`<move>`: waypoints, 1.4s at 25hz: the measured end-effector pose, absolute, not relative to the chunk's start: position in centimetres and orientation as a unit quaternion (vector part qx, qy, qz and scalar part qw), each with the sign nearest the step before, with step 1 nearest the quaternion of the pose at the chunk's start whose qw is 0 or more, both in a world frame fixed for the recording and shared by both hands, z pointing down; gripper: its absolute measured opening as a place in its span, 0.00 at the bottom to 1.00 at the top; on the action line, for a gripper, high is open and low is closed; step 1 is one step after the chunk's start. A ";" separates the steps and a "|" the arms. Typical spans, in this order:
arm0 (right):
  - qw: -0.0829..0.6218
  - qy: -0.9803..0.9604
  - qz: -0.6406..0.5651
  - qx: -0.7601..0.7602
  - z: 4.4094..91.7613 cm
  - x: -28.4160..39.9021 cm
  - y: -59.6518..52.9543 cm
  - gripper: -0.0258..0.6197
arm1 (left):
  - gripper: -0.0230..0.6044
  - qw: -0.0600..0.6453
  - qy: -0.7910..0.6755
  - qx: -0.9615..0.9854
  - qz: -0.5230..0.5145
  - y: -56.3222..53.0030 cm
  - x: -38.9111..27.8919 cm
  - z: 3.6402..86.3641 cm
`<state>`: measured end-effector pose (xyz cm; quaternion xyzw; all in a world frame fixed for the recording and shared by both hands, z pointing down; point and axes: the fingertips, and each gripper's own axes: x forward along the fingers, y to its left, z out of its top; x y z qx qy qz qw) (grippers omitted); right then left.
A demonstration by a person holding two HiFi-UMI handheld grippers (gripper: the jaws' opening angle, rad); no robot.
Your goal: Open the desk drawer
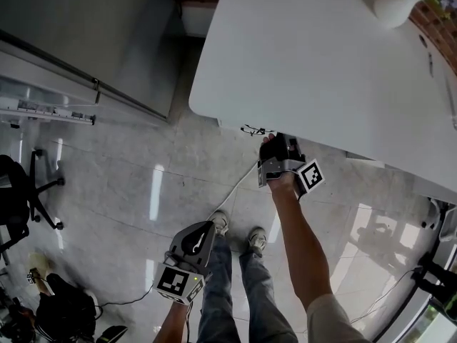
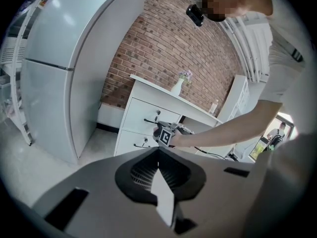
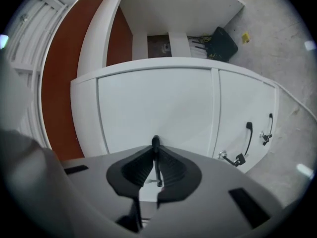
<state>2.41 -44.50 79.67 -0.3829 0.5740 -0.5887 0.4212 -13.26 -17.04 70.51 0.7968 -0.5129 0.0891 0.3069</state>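
Right gripper (image 3: 155, 150) narrowed onto the thin black handle (image 3: 157, 165) of the upper desk drawer (image 3: 153, 108), handle mostly hidden between the pads, drawer front hidden under the white desk top (image 1: 321, 56) in the head view, left gripper (image 2: 158, 158) with jaws together, empty, well apart from the desk.

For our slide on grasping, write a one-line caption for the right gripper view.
Right gripper, jaws closed on the thin black handle of a white desk drawer.
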 end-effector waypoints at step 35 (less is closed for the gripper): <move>0.385 0.555 -0.622 -0.396 80.2 2.4 -28.6 0.10 | 0.06 0.293 -0.482 0.824 0.063 -15.9 -8.1 68.2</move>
